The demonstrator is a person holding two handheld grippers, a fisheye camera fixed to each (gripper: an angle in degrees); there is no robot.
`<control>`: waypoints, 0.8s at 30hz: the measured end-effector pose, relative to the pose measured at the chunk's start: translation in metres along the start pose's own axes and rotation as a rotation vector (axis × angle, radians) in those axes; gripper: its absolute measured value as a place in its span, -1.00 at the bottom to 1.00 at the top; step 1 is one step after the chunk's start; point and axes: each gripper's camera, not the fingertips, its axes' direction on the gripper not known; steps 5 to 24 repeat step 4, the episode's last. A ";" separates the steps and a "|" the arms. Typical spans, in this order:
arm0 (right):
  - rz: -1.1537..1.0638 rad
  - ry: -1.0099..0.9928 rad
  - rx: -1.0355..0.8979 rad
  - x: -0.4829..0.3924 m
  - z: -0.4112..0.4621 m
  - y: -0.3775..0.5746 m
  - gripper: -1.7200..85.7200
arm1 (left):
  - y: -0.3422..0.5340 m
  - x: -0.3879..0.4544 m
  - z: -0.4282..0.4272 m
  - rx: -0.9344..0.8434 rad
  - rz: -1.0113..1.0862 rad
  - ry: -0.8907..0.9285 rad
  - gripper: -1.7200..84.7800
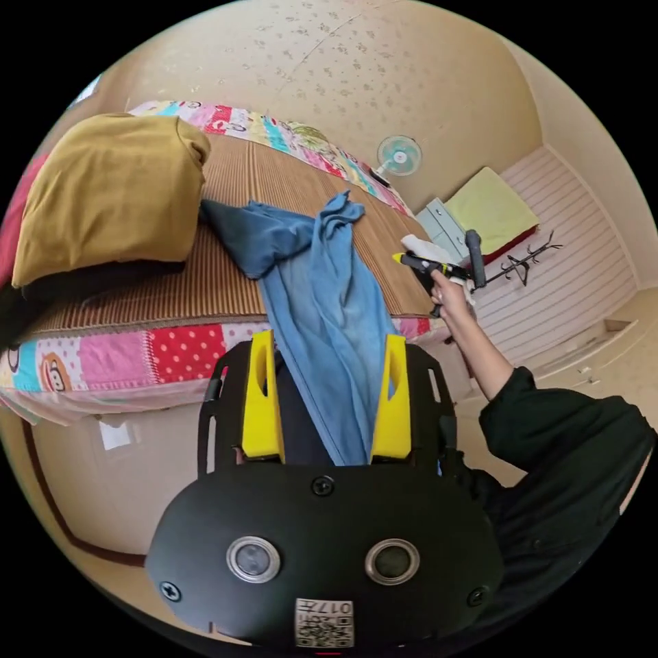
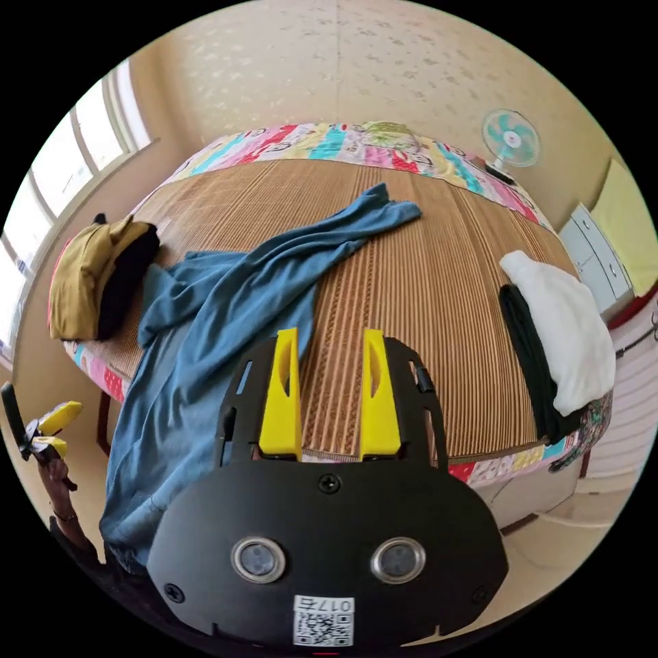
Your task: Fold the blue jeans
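Observation:
The blue jeans lie crumpled across the striped bamboo mat on the bed. One end hangs over the near edge toward the floor. My left gripper is open in front of the hanging part, its yellow jaws wide apart and not touching the cloth. In the right gripper view the jeans spread to the left, one leg reaching toward the middle of the mat. My right gripper is open over bare mat beside them. A hand holds the right gripper over the bed's far corner.
A folded mustard garment on a dark one sits at one end of the bed. White and black folded clothes lie at the other end. A fan, cabinet and coat rack stand near the wall.

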 end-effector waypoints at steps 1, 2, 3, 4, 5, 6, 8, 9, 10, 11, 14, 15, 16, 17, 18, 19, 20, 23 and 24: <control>0.074 0.000 0.028 0.021 0.004 -0.002 -0.56 | -0.008 0.001 0.006 0.017 0.006 -0.028 -0.42; 0.110 0.001 0.043 0.031 0.007 -0.002 -0.55 | -0.026 0.008 0.019 0.052 0.034 -0.062 -0.41; 0.167 0.008 0.066 0.048 0.012 -0.002 -0.53 | -0.045 0.017 0.035 0.083 0.071 -0.091 -0.40; 0.214 0.026 0.080 0.062 0.018 -0.003 -0.52 | -0.055 0.022 0.045 0.095 0.085 -0.112 -0.40; 0.214 0.026 0.080 0.062 0.018 -0.003 -0.52 | -0.055 0.022 0.045 0.095 0.085 -0.112 -0.40; 0.214 0.026 0.080 0.062 0.018 -0.003 -0.52 | -0.055 0.022 0.045 0.095 0.085 -0.112 -0.40; 0.214 0.026 0.080 0.062 0.018 -0.003 -0.52 | -0.055 0.022 0.045 0.095 0.085 -0.112 -0.40; 0.214 0.026 0.080 0.062 0.018 -0.003 -0.52 | -0.055 0.022 0.045 0.095 0.085 -0.112 -0.40; 0.214 0.026 0.080 0.062 0.018 -0.003 -0.52 | -0.055 0.022 0.045 0.095 0.085 -0.112 -0.40; 0.214 0.026 0.080 0.062 0.018 -0.003 -0.52 | -0.055 0.022 0.045 0.095 0.085 -0.112 -0.40; 0.214 0.026 0.080 0.062 0.018 -0.003 -0.52 | -0.055 0.022 0.045 0.095 0.085 -0.112 -0.40; 0.214 0.026 0.080 0.062 0.018 -0.003 -0.52 | -0.055 0.022 0.045 0.095 0.085 -0.112 -0.40; 0.214 0.026 0.080 0.062 0.018 -0.003 -0.52 | -0.055 0.022 0.045 0.095 0.085 -0.112 -0.40; 0.214 0.026 0.080 0.062 0.018 -0.003 -0.52 | -0.055 0.022 0.045 0.095 0.085 -0.112 -0.40; 0.214 0.026 0.080 0.062 0.018 -0.003 -0.52 | -0.055 0.022 0.045 0.095 0.085 -0.112 -0.40; 0.214 0.026 0.080 0.062 0.018 -0.003 -0.52 | -0.055 0.022 0.045 0.095 0.085 -0.112 -0.40; 0.214 0.026 0.080 0.062 0.018 -0.003 -0.52 | -0.055 0.022 0.045 0.095 0.085 -0.112 -0.40; 0.214 0.026 0.080 0.062 0.018 -0.003 -0.52 | -0.055 0.022 0.045 0.095 0.085 -0.112 -0.40; 0.214 0.026 0.080 0.062 0.018 -0.003 -0.52 | -0.055 0.022 0.045 0.095 0.085 -0.112 -0.40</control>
